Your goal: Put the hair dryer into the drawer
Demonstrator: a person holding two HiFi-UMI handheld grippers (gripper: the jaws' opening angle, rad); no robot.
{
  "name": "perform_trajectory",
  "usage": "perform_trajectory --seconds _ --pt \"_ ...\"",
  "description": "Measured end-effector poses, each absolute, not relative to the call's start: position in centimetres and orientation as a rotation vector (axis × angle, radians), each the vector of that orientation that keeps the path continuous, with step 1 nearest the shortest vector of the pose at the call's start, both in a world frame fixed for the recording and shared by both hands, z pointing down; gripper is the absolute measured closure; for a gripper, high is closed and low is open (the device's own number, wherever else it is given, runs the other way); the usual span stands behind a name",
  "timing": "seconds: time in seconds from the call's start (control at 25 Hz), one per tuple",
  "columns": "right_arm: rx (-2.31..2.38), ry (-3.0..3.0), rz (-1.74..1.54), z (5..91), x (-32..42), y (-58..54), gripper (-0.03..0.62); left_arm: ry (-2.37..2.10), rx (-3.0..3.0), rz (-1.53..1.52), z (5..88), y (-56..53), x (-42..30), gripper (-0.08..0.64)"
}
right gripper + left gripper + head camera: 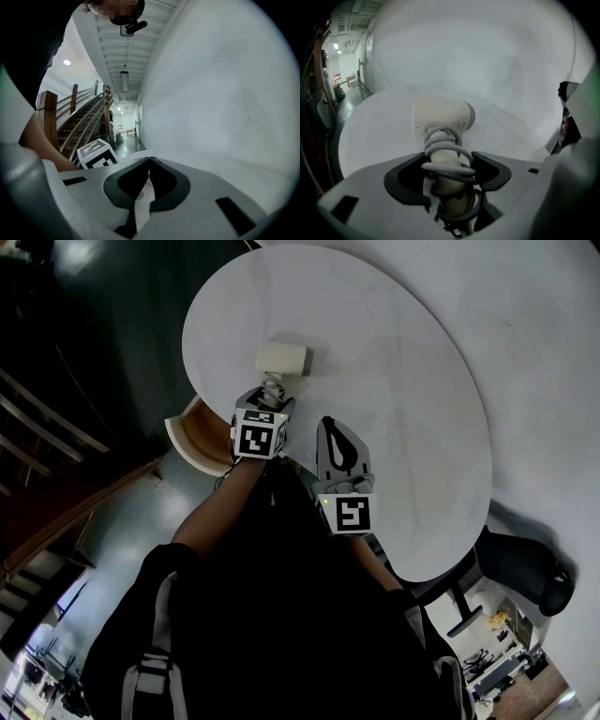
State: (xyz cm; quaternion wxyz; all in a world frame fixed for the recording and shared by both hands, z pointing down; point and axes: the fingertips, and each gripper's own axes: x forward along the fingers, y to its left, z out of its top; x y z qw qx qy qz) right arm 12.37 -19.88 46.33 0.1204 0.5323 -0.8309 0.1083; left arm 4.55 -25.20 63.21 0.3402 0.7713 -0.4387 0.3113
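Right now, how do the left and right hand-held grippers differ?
The left hand-held gripper clamps the hair dryer by its cord-wrapped handle; the right hand-held gripper is shut, empty. The left points down at the table; the right points more level across it. Both carry marker cubes.

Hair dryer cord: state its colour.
The cord is grey, coiled round the cream handle; clearest in the left gripper view.

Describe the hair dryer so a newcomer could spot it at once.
Start at the big round white table. Near its edge, just ahead of the left gripper, rests a cream hair dryer, the table's only object. Its grey cord is coiled round the handle, which sits between that gripper's jaws.
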Motion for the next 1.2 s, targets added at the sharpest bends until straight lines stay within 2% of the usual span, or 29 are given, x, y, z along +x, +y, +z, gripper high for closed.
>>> perform_trajectory --seconds 0.6,1.2 --pt "1.512 -2.472 0.273 45.3 10.9 -18.1 0.571 -1.2 2.044 0.698 60.6 -23.4 2.9 0.273" --pt "1.417 -2.552 0.206 43.9 7.4 -15.8 0.571 -1.342 2.094 0.562 54.4 -21.2 -1.0 0.273"
